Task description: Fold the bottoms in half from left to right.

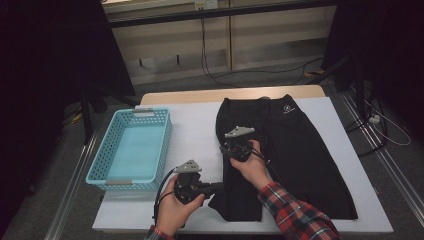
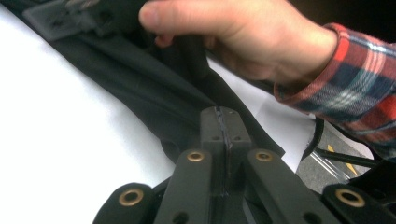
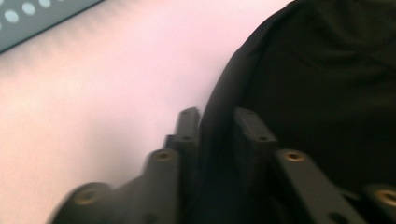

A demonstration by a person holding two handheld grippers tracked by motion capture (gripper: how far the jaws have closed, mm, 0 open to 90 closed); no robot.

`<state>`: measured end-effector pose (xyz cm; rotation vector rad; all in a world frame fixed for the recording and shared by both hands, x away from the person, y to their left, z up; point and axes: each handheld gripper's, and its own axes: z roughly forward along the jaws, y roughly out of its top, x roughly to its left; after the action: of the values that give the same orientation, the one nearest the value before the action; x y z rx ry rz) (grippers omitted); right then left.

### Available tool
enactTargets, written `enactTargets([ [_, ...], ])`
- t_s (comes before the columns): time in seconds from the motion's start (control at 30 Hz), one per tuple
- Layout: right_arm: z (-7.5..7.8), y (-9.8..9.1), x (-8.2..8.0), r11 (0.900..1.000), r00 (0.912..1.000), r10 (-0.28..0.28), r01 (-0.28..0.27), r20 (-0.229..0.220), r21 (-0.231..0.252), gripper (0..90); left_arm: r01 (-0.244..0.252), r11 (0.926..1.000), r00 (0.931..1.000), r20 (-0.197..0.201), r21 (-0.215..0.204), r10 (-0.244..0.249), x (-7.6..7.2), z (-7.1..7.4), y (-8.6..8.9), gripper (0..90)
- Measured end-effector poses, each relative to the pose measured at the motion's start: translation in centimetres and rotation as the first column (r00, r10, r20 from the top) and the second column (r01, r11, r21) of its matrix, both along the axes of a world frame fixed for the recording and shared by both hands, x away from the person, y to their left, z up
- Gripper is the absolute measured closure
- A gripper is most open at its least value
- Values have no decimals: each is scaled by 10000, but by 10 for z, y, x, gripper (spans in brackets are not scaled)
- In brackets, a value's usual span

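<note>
Left gripper [image 2: 223, 122] jaws pressed together on the hem of black trousers [image 1: 295, 150], lying right of a blue basket [image 1: 131, 150]. Right gripper [image 3: 215, 123] pinches the trousers' edge. Likely folding; next, lift both grips together.

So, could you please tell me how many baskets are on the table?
1: the blue basket sits on the left part of the white table, beside the black garment. Nothing visible suggests another one hidden.

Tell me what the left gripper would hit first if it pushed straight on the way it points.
Probably the black trousers its tips already pinch; beyond them the right hand, though depth is unclear.
</note>
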<state>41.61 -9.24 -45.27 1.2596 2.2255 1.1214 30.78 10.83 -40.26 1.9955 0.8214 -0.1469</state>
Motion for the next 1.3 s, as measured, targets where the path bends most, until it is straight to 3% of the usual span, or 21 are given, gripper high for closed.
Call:
enactTargets([
  [0.07,6,-8,0,10000,9997,-84,84,210,-1,844,55,10000,10000,-10,-53,-55,0,1,-1,900],
  [0.3,22,-37,0,9981,9953,-600,607,764,-71,900,175,9998,9998,59,-117,-174,0,2,-5,900],
  [0.4,22,-48,0,9974,9952,-712,715,675,-25,900,176,9998,9998,68,-113,-176,1,2,-6,900],
  [0.47,20,-51,-1,9976,9967,-650,637,494,271,900,179,9998,9998,23,-76,-179,2,1,-7,900],
  [0.5,19,-50,-1,9979,9972,-591,577,448,303,871,169,9999,9999,31,-38,-169,2,0,-7,900],
  [0.63,16,-38,-2,9985,9985,-305,284,449,459,566,175,9998,9998,-34,-32,-175,2,-1,-6,900],
  [0.77,12,-24,1,9953,9985,-168,117,522,965,342,218,9998,9997,-85,-43,-219,1,-2,-7,900],
  [0.87,12,-12,6,9916,9996,143,-175,260,1278,268,249,9997,9997,-80,-9,-249,1,-4,-7,900],
  [0.97,13,1,9,9924,9988,424,-449,241,1144,177,225,9997,9997,-55,-101,-225,1,-4,-8,900],
  [1.03,10,9,11,9929,9983,572,-577,76,1040,191,251,9994,9997,-48,-219,-252,2,-3,-8,900],
  [1.1,2,15,12,9972,9981,606,-604,-53,443,215,266,9992,9996,-25,-310,-267,2,-2,-8,900],
  [1.23,-8,15,15,9981,9994,218,-232,-250,-571,380,300,9990,9995,50,-341,-298,2,-1,-6,900],
  [1.3,-8,8,18,9976,9999,8,-18,-154,-689,554,270,9991,9996,57,-327,-269,2,-1,-6,900],
])
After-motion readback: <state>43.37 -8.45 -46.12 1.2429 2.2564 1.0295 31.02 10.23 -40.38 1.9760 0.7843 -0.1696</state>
